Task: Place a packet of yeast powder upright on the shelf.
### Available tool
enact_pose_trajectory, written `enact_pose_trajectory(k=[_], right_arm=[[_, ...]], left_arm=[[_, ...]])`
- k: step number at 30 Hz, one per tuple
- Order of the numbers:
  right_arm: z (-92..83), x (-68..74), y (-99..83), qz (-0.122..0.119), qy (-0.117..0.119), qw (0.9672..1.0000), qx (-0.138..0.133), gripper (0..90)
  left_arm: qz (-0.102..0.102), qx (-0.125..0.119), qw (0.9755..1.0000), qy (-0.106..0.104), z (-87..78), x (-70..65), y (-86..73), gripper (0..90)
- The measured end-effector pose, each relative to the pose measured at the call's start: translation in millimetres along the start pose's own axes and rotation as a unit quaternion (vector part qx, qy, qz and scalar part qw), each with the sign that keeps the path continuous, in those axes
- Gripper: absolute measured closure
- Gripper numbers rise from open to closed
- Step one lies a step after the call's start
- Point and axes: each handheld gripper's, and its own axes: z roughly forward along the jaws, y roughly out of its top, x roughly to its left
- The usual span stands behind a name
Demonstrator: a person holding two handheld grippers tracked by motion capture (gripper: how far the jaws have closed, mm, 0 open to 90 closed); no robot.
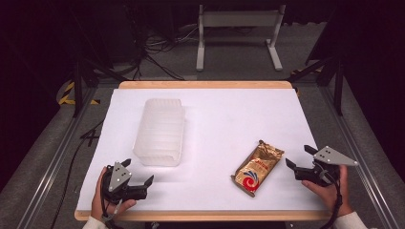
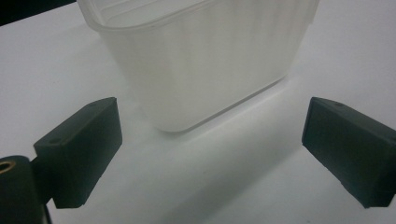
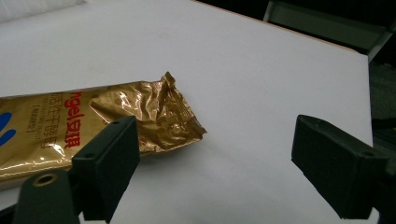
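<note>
Gold packet (image 1: pixel 257 168) beside right claw (image 1: pixel 298 159)

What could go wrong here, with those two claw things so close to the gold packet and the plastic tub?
The gold packet lies flat on the white table, so the open right gripper may slide over it or crush its crinkled end instead of lifting it. The translucent tub looks light and lies on its side; a nudge from the open left gripper could push it away. Its ribbed wall might also slip between the pads.
</note>
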Motion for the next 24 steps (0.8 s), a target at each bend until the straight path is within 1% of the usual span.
enact_pose_trajectory(k=[1,4,7,9,11,12,16,18,24], right_arm=[[-0.6,1.2,0.5,-0.003,0.001,1.0,-0.003,15.9],[-0.4,2.4,0.8,0.002,0.01,0.9999,-0.001,15.8],[0.1,3.6,1.0,-0.001,0.012,0.9999,0.0,15.8],[0.9,4.1,0.9,0.007,0.02,0.9998,-0.003,15.8],[2.0,4.9,0.9,0.007,0.026,0.9996,-0.001,15.9],[2.2,5.4,0.9,0.006,0.024,0.9997,0.001,15.9],[3.0,5.2,0.7,0.012,0.029,0.9995,0.001,15.9],[3.2,4.3,0.3,0.019,0.031,0.9993,0.0,15.9],[6.1,5.7,0.3,0.019,0.033,0.9992,0.009,15.9]], left_arm=[[0.0,0.0,1.0,0.0,-0.2,0.0,-0.1,5.9],[0.001,0.0,1.0,-0.001,-0.3,-0.2,-0.2,5.9],[0.001,0.0,1.0,-0.002,-0.1,-0.1,-0.3,5.9],[0.002,0.001,1.0,-0.002,0.2,-0.1,-0.3,5.8],[0.001,0.002,1.0,-0.002,0.6,-0.6,-0.3,5.8],[0.001,0.003,1.0,-0.003,0.6,-0.9,-0.4,5.8],[0.003,0.003,1.0,-0.003,0.6,-1.3,-0.3,5.8],[0.005,0.002,1.0,-0.004,0.6,-1.3,-0.2,5.9],[0.007,0.005,1.0,-0.004,1.0,-1.5,-0.3,5.8]])
